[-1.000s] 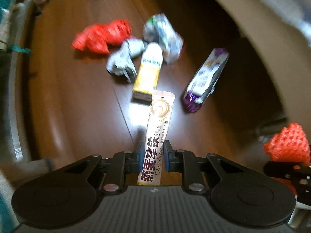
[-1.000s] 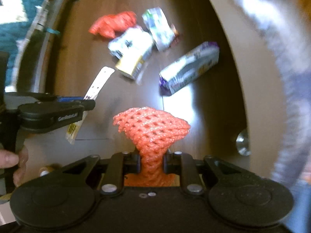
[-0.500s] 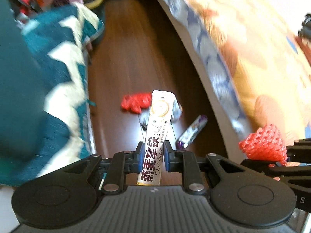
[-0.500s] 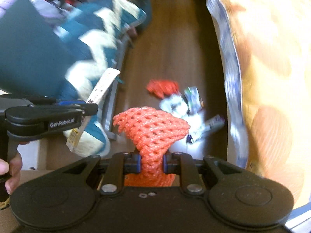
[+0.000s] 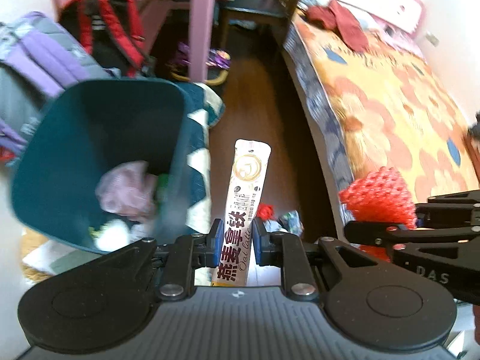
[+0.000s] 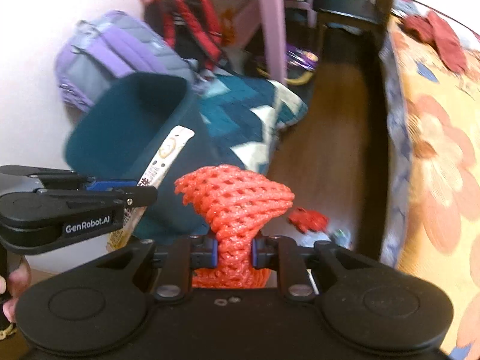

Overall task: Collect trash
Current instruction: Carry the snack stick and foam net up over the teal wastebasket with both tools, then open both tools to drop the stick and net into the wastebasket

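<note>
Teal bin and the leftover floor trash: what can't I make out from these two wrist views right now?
- Bin contents: left wrist view, motion blur; pale crumpled things, unidentifiable.
- Teal bin inside: right wrist view, seen from the side, contents hidden by its wall.
- Floor trash: left wrist view, tiny, partly behind the oat latte sachet in the left tongs.
- Floor trash, right wrist view: mostly behind the red foam net in the right tongs; count unclear.
</note>
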Motion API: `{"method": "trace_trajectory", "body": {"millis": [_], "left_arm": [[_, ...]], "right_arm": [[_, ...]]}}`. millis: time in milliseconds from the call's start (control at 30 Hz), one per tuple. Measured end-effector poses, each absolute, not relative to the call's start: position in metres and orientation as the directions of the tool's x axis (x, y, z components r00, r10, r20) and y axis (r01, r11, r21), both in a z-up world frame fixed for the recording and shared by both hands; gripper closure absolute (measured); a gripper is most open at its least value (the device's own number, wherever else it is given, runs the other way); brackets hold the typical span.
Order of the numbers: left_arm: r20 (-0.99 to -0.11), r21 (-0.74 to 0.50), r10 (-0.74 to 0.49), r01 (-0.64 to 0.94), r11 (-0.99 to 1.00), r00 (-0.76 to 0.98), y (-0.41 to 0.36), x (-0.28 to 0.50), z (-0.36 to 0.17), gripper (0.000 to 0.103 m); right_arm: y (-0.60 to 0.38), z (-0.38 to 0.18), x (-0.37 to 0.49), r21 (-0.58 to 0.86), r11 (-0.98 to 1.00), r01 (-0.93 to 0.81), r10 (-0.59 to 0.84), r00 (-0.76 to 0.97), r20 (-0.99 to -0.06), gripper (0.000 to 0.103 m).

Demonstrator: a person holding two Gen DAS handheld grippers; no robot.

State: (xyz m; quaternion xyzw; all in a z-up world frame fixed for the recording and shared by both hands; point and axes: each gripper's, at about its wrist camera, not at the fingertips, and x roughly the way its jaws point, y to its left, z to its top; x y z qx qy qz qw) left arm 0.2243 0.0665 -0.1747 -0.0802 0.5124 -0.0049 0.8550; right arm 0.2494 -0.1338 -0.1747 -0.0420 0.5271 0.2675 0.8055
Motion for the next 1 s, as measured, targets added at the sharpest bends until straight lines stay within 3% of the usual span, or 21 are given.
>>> {"method": "trace_trajectory", "body": {"millis": [233, 533, 1000], "left_arm": [[-0.86, -0.118, -0.003, -0.193, 0.974, 0.511, 0.144, 0.227, -0.145, 0.084], [-0.894, -0.067, 0.053, -0.25, 0.966, 0.445, 0.228, 0.253, -0.163, 0.084], [-0.948, -0.05, -0.004, -0.137, 0.989, 0.317, 0.244, 0.286, -0.221, 0.084]], "right_arm": [[-0.046, -0.15, 0.27, 0.209, 0.791, -0.576, 0.437, 0.291, -0.851, 0.086], [0.047, -0.191, 0.299, 0.168, 0.772, -0.613, 0.367, 0.214, -0.905, 0.085], [0.085, -0.238, 0.303, 0.097, 0.793, -0.601, 0.247, 0.173, -0.953, 0.077]]}}
